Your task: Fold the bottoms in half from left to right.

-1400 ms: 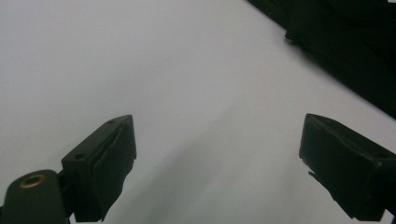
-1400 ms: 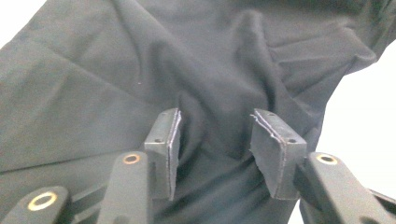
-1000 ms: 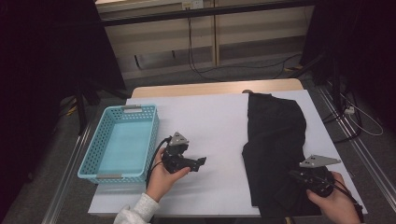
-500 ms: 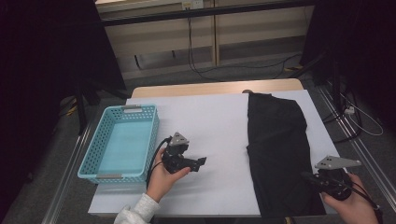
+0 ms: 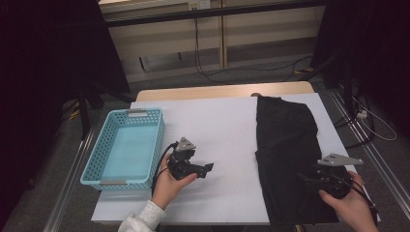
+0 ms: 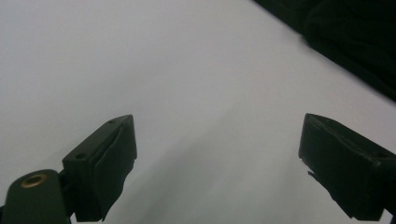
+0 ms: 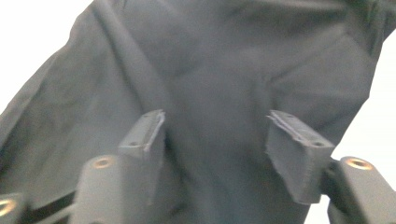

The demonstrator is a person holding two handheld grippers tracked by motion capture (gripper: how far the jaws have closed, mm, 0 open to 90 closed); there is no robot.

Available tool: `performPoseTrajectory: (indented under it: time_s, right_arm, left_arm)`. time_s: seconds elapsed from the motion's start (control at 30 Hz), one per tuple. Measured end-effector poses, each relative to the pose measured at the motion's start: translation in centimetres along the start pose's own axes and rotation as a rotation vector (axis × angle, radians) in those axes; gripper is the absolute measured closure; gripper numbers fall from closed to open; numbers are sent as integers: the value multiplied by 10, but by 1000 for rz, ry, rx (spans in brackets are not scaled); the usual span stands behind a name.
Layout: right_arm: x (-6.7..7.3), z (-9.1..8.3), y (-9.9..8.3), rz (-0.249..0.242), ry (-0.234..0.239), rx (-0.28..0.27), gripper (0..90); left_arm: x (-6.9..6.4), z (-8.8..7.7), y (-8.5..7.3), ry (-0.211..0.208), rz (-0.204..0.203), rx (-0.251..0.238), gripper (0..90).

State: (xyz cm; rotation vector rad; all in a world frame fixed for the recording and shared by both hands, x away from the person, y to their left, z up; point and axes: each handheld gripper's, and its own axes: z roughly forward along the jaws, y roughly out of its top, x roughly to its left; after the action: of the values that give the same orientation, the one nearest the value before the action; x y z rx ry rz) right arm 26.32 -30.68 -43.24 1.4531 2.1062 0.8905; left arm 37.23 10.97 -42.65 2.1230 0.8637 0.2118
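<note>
A black cloth (image 5: 285,145) lies lengthwise along the right side of the white table (image 5: 222,125), from the far edge to the near edge. My right gripper (image 5: 305,178) hovers over the cloth's near end and points left. Its jaws have just been opening and now stand apart, with the cloth (image 7: 224,70) under them and nothing pinched between the pads. My right gripper (image 7: 217,140) is open. At the table's middle my left gripper (image 5: 209,169) is held still and points right, toward the cloth. In its own view my left gripper (image 6: 217,163) is open over bare white table, with the cloth's edge (image 6: 345,42) at the upper right.
A light blue plastic basket (image 5: 154,140) with nothing in it stands at the table's left edge. Bare white surface lies between the basket and the cloth. Cables (image 5: 212,72) and dark stands are on the floor beyond the table.
My right gripper drew the cloth's near end toward the near right corner, straightening it, then came back a little to the left with its jaws apart. The left hand stayed still.
</note>
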Motion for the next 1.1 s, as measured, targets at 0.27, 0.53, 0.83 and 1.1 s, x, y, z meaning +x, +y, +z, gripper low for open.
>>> performPoseTrajectory:
  time_s: [0.27,0.53,0.83,1.1]
  right_arm:
    - [-1,11,25,57,-33,-70,252]
    - [1,29,55,107,-53,-126,192]
    - [6,47,81,91,-56,-146,175]
    - [3,65,98,100,-68,-135,163]
  left_arm:
    - [3,-3,-2,14,7,4,111]
    - [4,-6,-3,13,-12,-2,91]
    - [7,-10,-5,11,-18,12,68]
    - [9,-14,-7,9,-36,-3,58]
